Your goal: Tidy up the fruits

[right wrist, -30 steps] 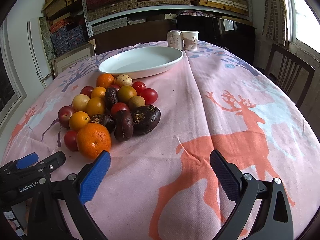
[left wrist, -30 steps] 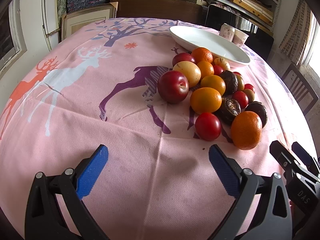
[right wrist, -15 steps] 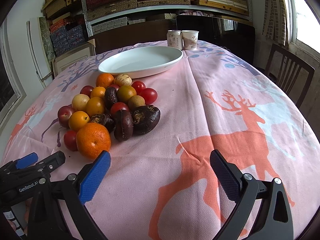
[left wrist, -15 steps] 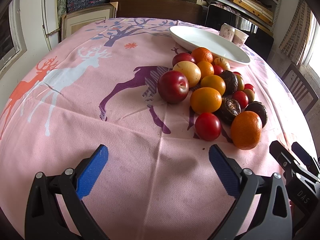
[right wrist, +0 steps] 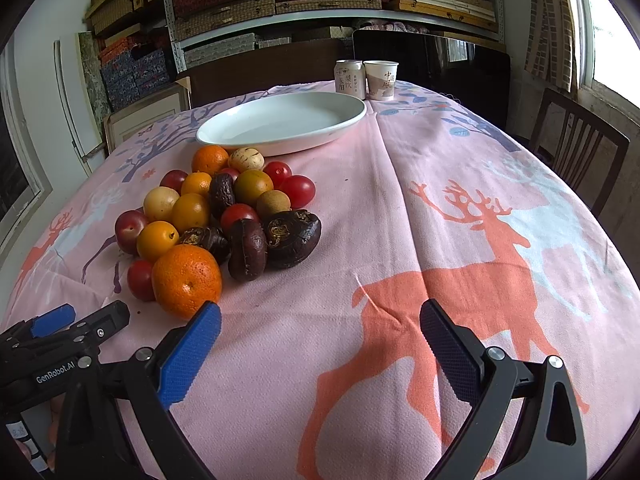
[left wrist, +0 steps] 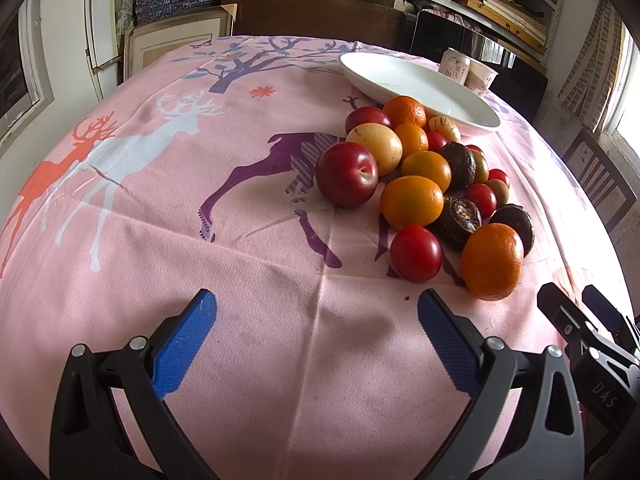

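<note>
Change since a second ago: nothing that I can spot; both grippers sit where they were and no fruit has shifted.
Landmark: the white plate, bare inside, at the far end of the pink deer tablecloth.
Fruit pile: the fruit pile lies on the cloth just on the near side of the plate, touching nothing but itself; its farthest pieces, an orange and a pale speckled fruit, sit right by the plate's near rim.
Nearest fruit: the big tangerine is the piece farthest from the plate, with a small red tomato touching it and dark wrinkled fruits just plateward of it.
Left gripper: the left gripper hovers over bare cloth well short of the plate, jaws spread wide, holding nothing.
Right gripper: the right gripper is likewise released and empty, its left finger just beside the tangerine.
Behind the plate: a can and a paper cup stand side by side.
Step in hand: by my reckoning the very start, no fruit on the plate yet.
Next move: probably swing the right gripper over the tangerine, straddle it, close gently, and carry it to the plate without nudging its neighbours.
</note>
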